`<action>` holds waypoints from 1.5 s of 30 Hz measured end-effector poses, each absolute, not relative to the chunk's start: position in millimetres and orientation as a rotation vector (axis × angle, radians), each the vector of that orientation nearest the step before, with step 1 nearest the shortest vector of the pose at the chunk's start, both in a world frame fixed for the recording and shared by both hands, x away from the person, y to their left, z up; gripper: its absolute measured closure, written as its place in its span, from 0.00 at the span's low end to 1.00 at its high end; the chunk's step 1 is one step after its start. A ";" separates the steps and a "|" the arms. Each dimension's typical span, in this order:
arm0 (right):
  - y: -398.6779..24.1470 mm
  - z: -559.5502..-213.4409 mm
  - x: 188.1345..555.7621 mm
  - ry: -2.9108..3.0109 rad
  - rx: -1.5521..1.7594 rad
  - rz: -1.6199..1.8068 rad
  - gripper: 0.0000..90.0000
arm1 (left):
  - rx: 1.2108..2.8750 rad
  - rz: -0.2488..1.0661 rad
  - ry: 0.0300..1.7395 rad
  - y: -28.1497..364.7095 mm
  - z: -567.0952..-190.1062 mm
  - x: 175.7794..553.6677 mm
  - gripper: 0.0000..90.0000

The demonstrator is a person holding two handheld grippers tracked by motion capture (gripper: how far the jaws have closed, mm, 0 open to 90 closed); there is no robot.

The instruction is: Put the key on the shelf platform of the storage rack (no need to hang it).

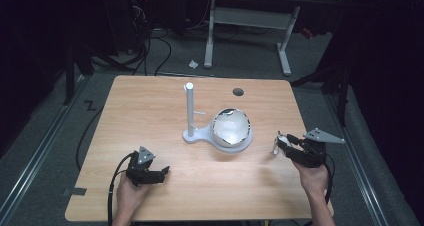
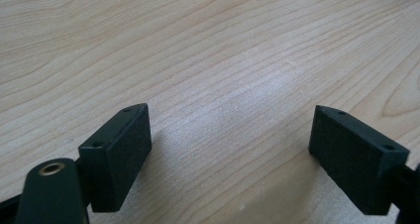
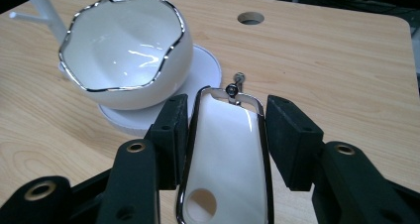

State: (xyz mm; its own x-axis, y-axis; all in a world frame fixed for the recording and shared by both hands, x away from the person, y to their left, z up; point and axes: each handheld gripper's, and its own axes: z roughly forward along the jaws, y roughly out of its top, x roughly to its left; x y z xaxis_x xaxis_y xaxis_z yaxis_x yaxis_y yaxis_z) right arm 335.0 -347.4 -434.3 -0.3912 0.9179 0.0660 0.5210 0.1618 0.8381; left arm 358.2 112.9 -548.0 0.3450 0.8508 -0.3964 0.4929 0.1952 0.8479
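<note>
Right gripper (image 3: 225,130) closed on a white, chrome-edged handle piece (image 3: 225,159) clamped between both jaws, raised just above the wooden table (image 1: 150,111) near its right edge, with a small screw (image 3: 239,78) just past the tip. Beyond that, well apart, white bowl (image 3: 126,55) tilted on the round base of a white stand (image 1: 190,111). Left gripper (image 2: 230,135) spread wide, holding nothing, low over bare wood at front left.

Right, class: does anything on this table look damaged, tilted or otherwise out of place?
The white bowl looks odd: it sits tilted on its white stand, opening facing sideways, and its silver rim is wavy, though that seems deliberate, not broken. Nothing is spilled.
</note>
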 end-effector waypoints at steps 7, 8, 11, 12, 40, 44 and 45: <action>-337.8 -422.6 333.3 1.994 1.313 1.182 0.59 | 1.452 0.390 1.302 112.9 -548.0 358.1 0.19; -336.4 -420.5 332.7 1.998 1.301 1.190 0.59 | 1.452 0.390 1.302 112.9 -548.0 358.0 0.19; -330.7 -414.4 330.9 2.007 1.273 1.210 0.59 | 1.452 0.390 1.303 112.9 -548.0 358.0 0.19; -329.3 -412.5 330.8 2.012 1.260 1.215 0.59 | 1.452 0.391 1.303 112.9 -548.0 358.0 0.19; -282.9 -372.8 346.4 2.096 1.087 1.360 0.59 | 1.440 0.398 1.312 113.0 -547.8 358.2 0.20; -278.1 -369.1 351.1 2.099 1.076 1.358 0.59 | 1.440 0.399 1.312 113.0 -547.8 358.1 0.20; -277.0 -367.9 352.2 2.100 1.075 1.354 0.59 | 1.439 0.399 1.313 113.0 -547.8 358.1 0.20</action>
